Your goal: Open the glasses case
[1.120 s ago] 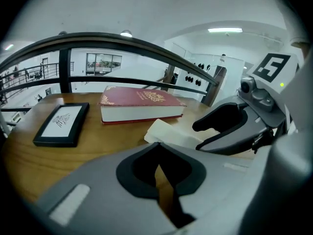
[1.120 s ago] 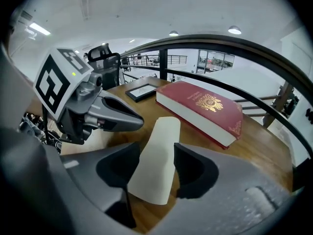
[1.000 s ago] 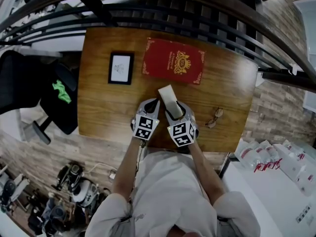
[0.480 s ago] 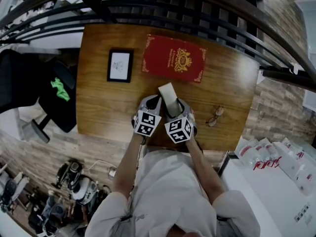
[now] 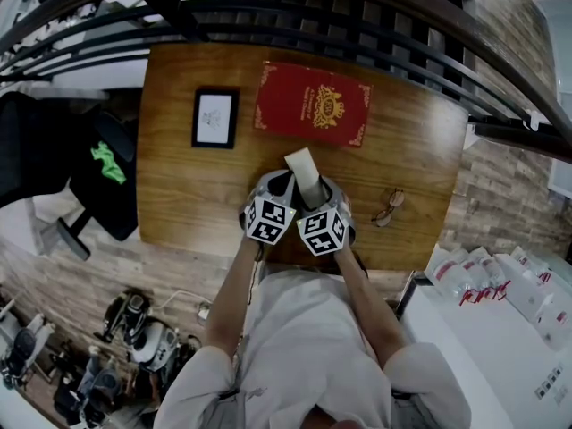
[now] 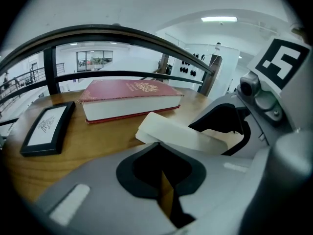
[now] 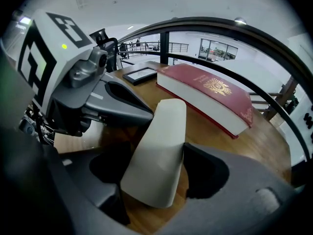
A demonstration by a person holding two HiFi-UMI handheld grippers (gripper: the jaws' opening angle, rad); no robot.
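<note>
A cream glasses case [image 5: 304, 172] lies shut on the wooden table [image 5: 179, 186], pointing away from me toward the red book. Its near end sits between the wide-spread jaws of my right gripper [image 5: 315, 189]. In the right gripper view the case [image 7: 159, 146] fills most of the gap, and wood shows between it and the right jaw. My left gripper [image 5: 282, 184] is just left of the case, its jaws together on nothing. In the left gripper view the case [image 6: 181, 136] runs across just beyond that gripper's jaws, into the right gripper [image 6: 230, 126].
A red book [image 5: 313, 107] lies behind the case and a black picture frame [image 5: 215, 118] at the back left. Folded glasses [image 5: 389, 210] rest near the right front. A dark railing [image 5: 357, 25] runs behind the table.
The two grippers have drawn a little closer together at the case's near end, the right one shifting left. The case has stayed where it was.
</note>
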